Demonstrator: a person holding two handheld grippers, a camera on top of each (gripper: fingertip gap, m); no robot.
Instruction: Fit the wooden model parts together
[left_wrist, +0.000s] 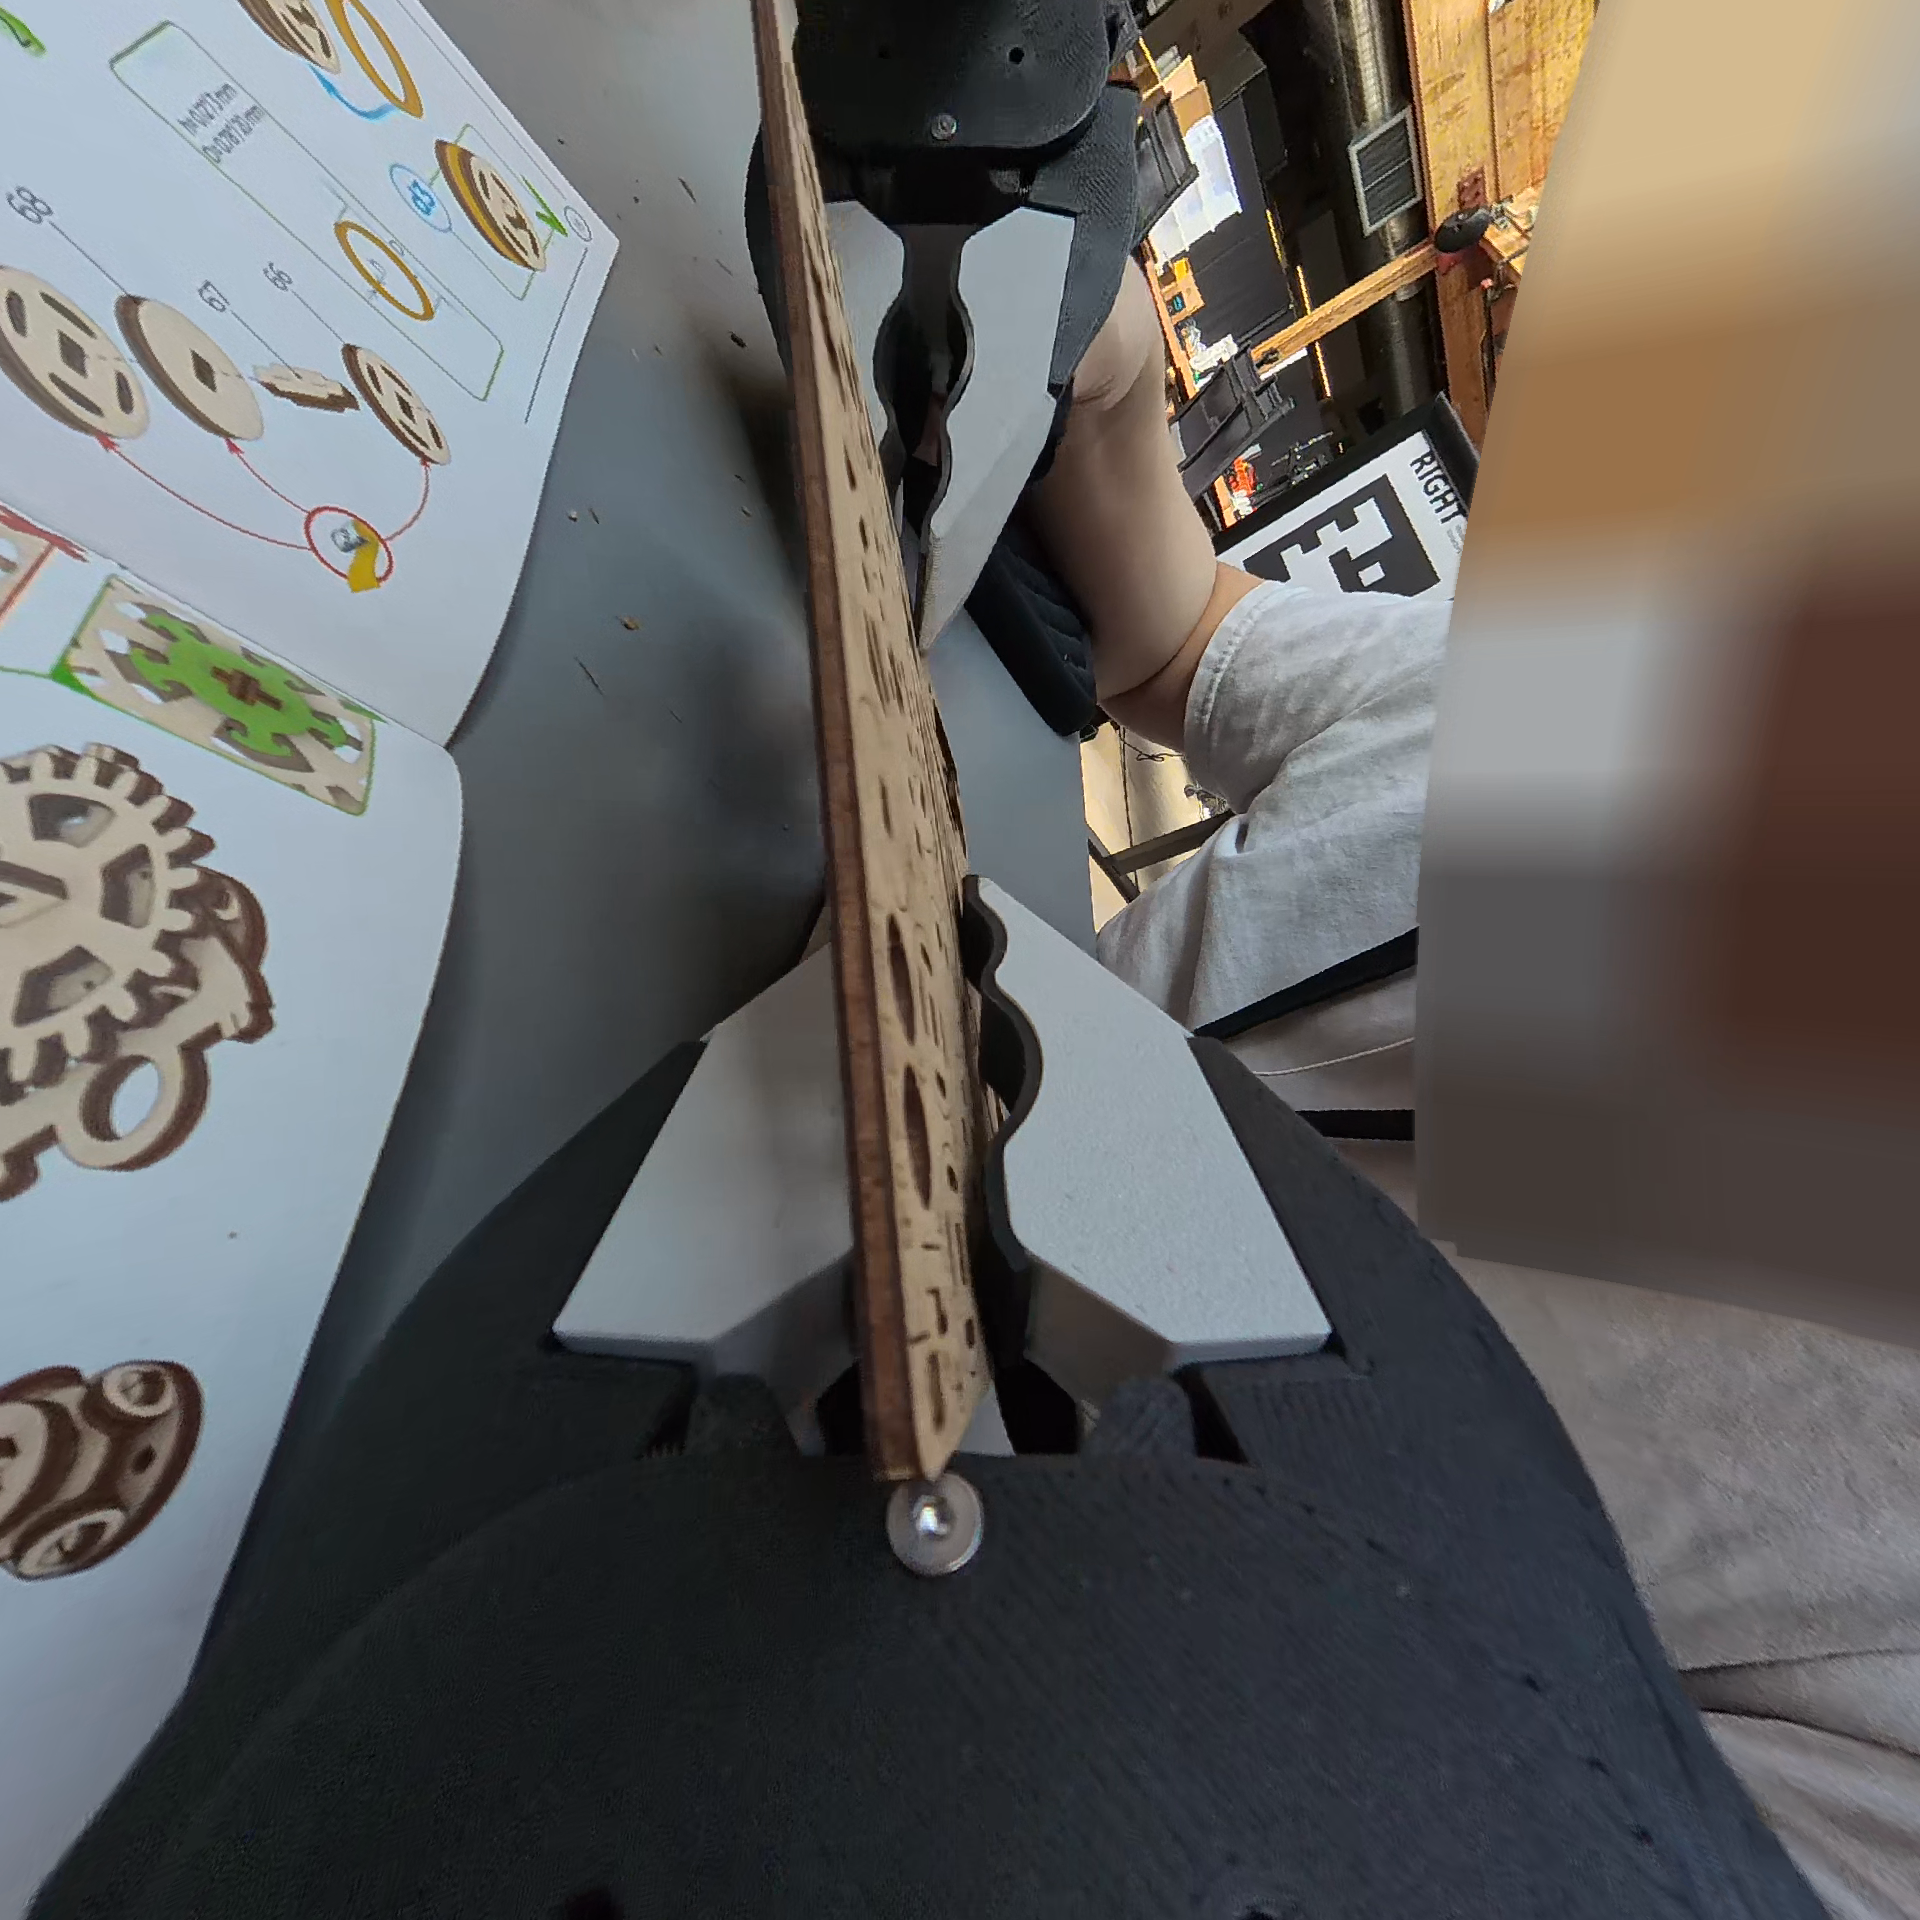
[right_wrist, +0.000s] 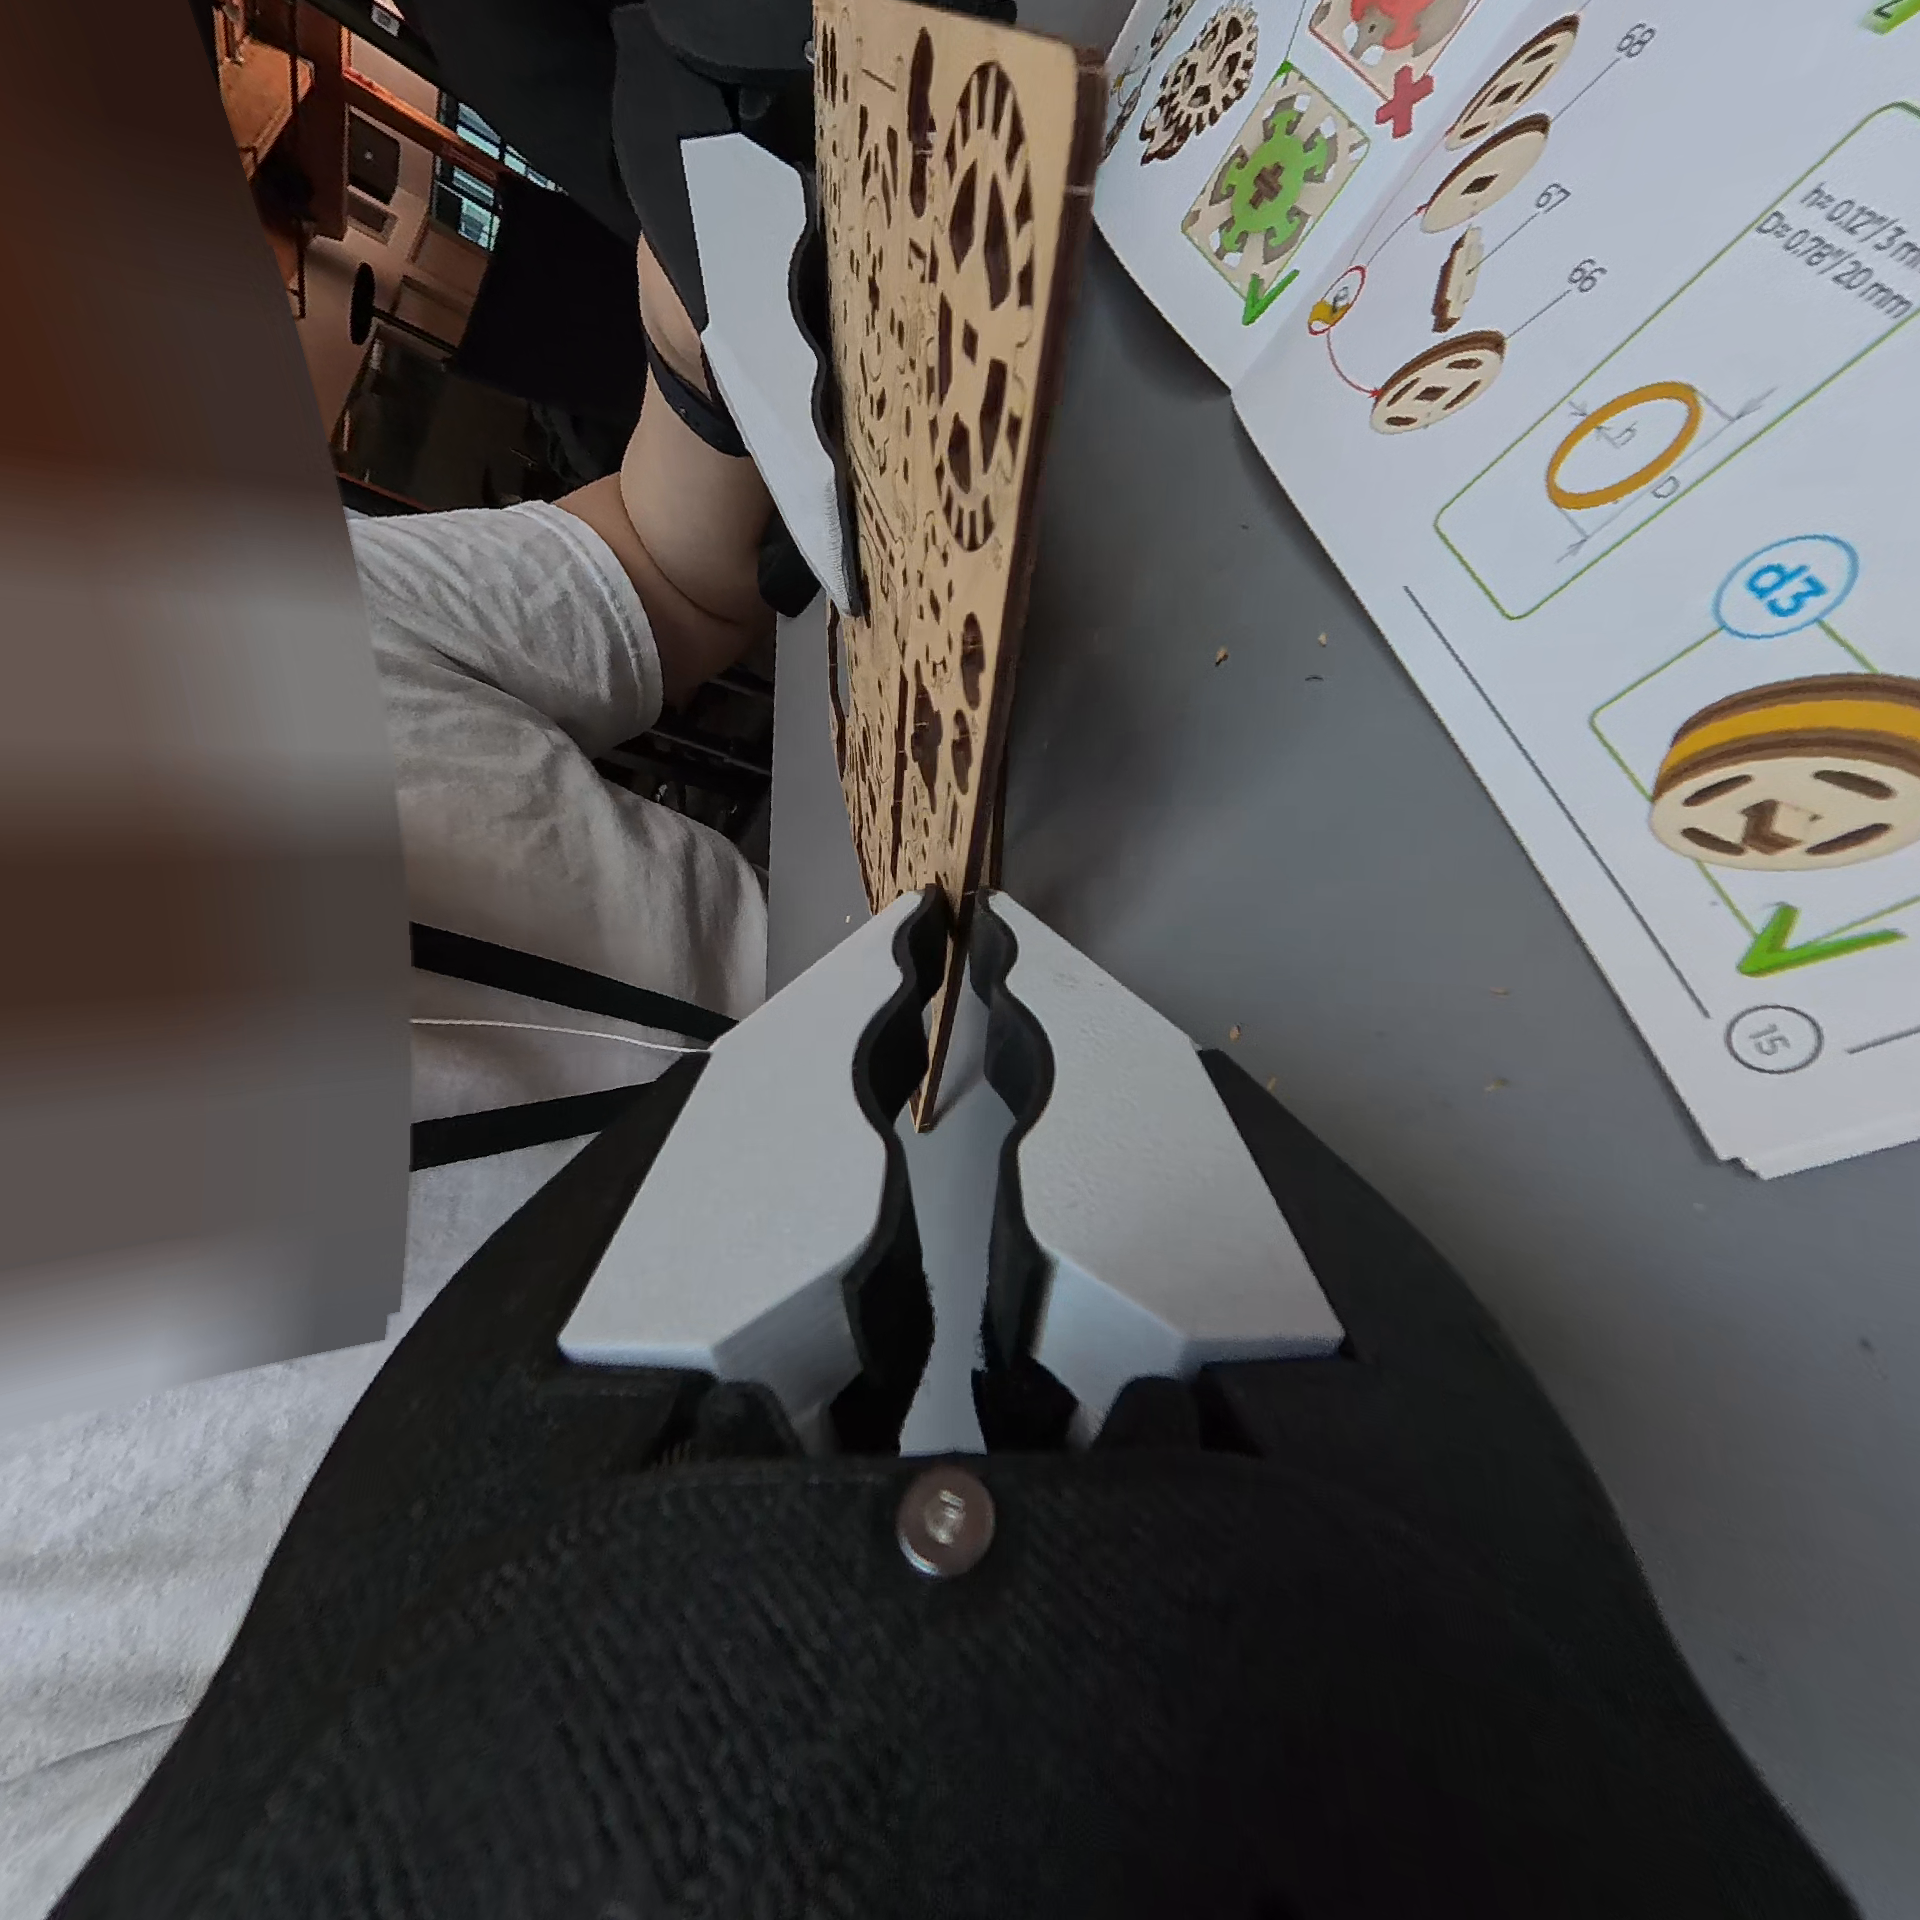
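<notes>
A thin laser-cut wooden sheet of model parts (left_wrist: 894, 831) is held on edge above the grey table (left_wrist: 644, 727), between both grippers. My left gripper (left_wrist: 914, 935) is shut on the wooden sheet, which runs deep between its jaws. The right gripper (left_wrist: 925, 457) shows at the sheet's far end in this view. In the right wrist view the same sheet (right_wrist: 935, 416) stands upright with cut-out gear shapes facing right. My right gripper (right_wrist: 951, 925) is shut on the sheet's near corner with its tips. The left gripper's fingers (right_wrist: 769, 343) clamp the sheet farther up.
An open instruction booklet (left_wrist: 208, 520) lies on the table left of the sheet; it also shows at the right in the right wrist view (right_wrist: 1558, 520). A person's arm and white sleeve (right_wrist: 540, 644) are close behind. Small wood crumbs dot the table (right_wrist: 1247, 727). My hands' fingertips stand some 7 cm from each other.
</notes>
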